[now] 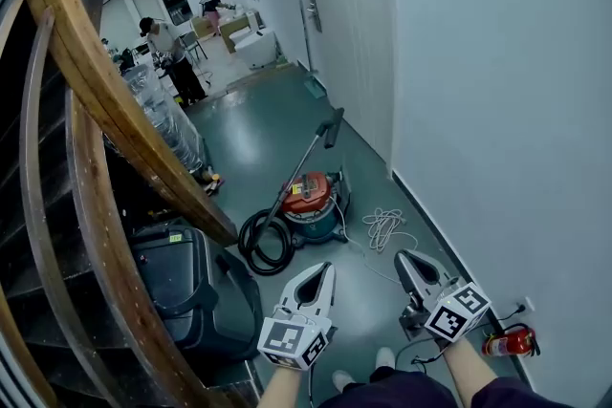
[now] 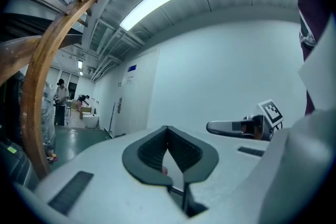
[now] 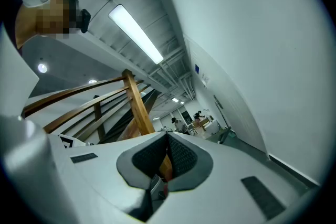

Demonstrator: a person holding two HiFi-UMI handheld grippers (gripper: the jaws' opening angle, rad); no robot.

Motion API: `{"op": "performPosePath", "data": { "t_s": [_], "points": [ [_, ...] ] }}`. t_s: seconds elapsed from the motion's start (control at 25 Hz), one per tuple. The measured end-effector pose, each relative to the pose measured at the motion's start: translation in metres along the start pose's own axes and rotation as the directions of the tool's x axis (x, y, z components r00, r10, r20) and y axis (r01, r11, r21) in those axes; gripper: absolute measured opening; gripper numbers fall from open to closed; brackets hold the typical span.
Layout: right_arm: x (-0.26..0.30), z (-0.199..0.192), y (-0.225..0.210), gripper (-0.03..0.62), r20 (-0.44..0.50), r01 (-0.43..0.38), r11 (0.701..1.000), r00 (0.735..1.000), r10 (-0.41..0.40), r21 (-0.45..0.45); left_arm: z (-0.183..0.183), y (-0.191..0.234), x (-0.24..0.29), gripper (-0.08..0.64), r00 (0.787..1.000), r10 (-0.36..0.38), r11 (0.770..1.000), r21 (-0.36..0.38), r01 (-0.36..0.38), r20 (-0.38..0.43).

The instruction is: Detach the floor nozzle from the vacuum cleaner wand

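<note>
wall point(image 1: 497, 110): flat, smooth, matte white; close along the outer side of the right gripper point(image 1: 406, 255).
floor point(image 1: 258, 139): glossy green, beneath both grippers.
railing point(image 1: 105, 100): curved bands of varnished wood, to the left of the left gripper point(image 1: 320, 270).
vacuum cleaner point(image 1: 311, 201): rounded canister, red top on a teal body, ahead of both grippers.
hose point(image 1: 263, 244): black round coil, just ahead of the left gripper.
wand point(image 1: 304, 165): slim straight tube slanting away.
floor nozzle point(image 1: 332, 127): dark, blocky, on the wand's far end, well beyond both grippers.
left gripper: smooth pale shell; ribbed dark pads pressed together, empty.
right gripper: same, closed on nothing.
</note>
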State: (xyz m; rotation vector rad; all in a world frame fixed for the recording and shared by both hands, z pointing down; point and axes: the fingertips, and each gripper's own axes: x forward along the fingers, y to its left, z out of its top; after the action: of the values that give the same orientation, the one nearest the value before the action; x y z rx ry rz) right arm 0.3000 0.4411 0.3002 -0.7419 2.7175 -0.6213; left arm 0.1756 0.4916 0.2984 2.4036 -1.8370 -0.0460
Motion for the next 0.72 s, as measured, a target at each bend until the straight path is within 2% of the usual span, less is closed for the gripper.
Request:
{"op": "performPosePath", "data": {
  "t_s": [0.36, 0.72],
  "points": [
    [-0.013, 0.001, -0.028, 0.018, -0.026, 0.019, 0.999, 1.000, -0.018, 0.036, -0.012, -0.009, 0.016, 0.005, 1.000, 0.011, 1.000, -0.012, -0.012, -0.027],
    [-0.018, 0.008, -0.068, 0.018, -0.049, 0.003, 0.996, 0.999, 0.002, 0.085, -0.007, -0.007, 0.039, 0.005, 0.997, 0.077, 0.997, 0.013, -0.077, -0.028]
  ]
}}
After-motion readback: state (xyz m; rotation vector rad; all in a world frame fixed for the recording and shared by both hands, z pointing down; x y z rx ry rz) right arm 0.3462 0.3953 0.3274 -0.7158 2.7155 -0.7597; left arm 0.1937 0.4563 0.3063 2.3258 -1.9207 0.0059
